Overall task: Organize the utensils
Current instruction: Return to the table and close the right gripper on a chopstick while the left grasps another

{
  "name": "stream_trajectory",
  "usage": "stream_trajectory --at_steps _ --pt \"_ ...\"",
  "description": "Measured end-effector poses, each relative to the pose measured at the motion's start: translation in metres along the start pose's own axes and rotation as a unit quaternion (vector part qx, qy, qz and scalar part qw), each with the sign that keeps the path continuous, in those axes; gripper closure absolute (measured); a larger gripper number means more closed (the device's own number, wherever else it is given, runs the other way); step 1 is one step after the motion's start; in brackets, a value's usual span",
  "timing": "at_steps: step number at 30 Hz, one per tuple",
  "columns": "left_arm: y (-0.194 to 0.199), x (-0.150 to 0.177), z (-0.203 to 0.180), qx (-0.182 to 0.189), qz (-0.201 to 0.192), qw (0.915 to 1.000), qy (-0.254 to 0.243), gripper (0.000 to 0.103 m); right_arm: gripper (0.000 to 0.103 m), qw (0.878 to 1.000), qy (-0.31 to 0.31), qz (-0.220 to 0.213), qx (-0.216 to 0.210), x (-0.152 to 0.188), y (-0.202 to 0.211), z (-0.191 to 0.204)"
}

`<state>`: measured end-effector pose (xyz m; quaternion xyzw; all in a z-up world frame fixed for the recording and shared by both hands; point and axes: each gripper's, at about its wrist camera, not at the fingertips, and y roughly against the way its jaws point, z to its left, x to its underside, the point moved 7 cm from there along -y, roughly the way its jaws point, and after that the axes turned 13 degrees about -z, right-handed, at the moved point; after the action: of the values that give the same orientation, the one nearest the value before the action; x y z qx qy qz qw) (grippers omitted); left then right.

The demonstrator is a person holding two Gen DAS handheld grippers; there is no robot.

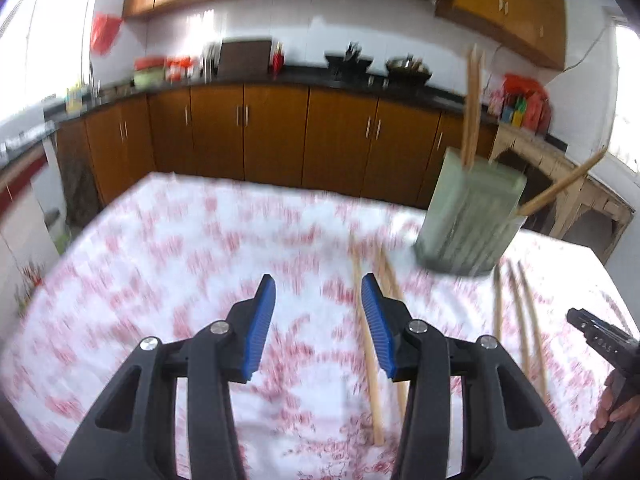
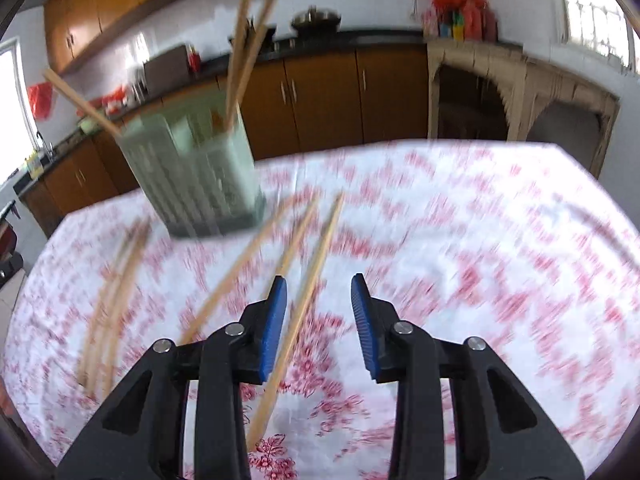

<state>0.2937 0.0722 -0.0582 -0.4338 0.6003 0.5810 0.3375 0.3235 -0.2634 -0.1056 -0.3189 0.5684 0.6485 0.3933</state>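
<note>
Fingers of the left gripper (image 1: 318, 290) stand parted with a clear gap between the blue pads (image 1: 260, 328), and nothing is gripped; only the red-flowered tablecloth (image 1: 160, 264) shows in the gap. Just to the right of that gap, a pair of loose chopsticks (image 1: 370, 368) lies on the cloth, one stick running close under the inner edge of the right-hand pad; the blur hides whether pad and stick touch. Further right, three more chopsticks (image 1: 520, 320) lie on the cloth near the foot of the pale green utensil holder (image 1: 472, 216), which stands toward the far right part of the table with several chopsticks upright or leaning in it. At the right edge of the left wrist view, the other gripper and a hand (image 1: 614, 404) show.

In the right wrist view, the holder (image 2: 196, 176) stands at the upper left, with a bundle of sticks on the cloth to its left. The right gripper (image 2: 319, 292) is also open, its pads apart and empty. One chopstick (image 2: 304, 300) lies on the cloth in the gap, near the left pad (image 2: 274, 328); two others lie just left of it.
</note>
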Motion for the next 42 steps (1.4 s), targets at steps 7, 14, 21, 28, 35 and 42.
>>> stream_trajectory --at_steps 7,14,21,28,35,42 --pt "-0.024 0.039 -0.004 0.010 0.039 0.9992 0.001 0.058 0.074 0.999 0.004 0.035 -0.002 0.025 -0.021 0.009" --pt "-0.032 0.049 -0.018 0.028 0.054 0.9981 -0.015 0.058 0.086 0.998 0.029 0.056 0.013 0.032 -0.029 0.013" --pt "-0.041 0.057 -0.031 0.039 0.077 0.9959 -0.027 0.059 0.096 0.998 0.015 0.053 0.043 0.024 -0.034 -0.010" --pt "-0.055 0.071 -0.040 0.039 0.116 0.9914 -0.046 0.077 0.096 0.996 -0.012 0.048 0.072 0.017 -0.034 -0.048" --pt "-0.072 0.068 -0.035 0.006 0.124 0.9901 -0.064 0.095 0.096 0.996 -0.011 0.048 0.070 0.016 -0.031 -0.053" --pt "-0.084 0.061 -0.009 0.019 0.124 0.9916 -0.030 0.094 0.095 0.996 -0.016 0.048 0.071 0.016 -0.031 -0.053"
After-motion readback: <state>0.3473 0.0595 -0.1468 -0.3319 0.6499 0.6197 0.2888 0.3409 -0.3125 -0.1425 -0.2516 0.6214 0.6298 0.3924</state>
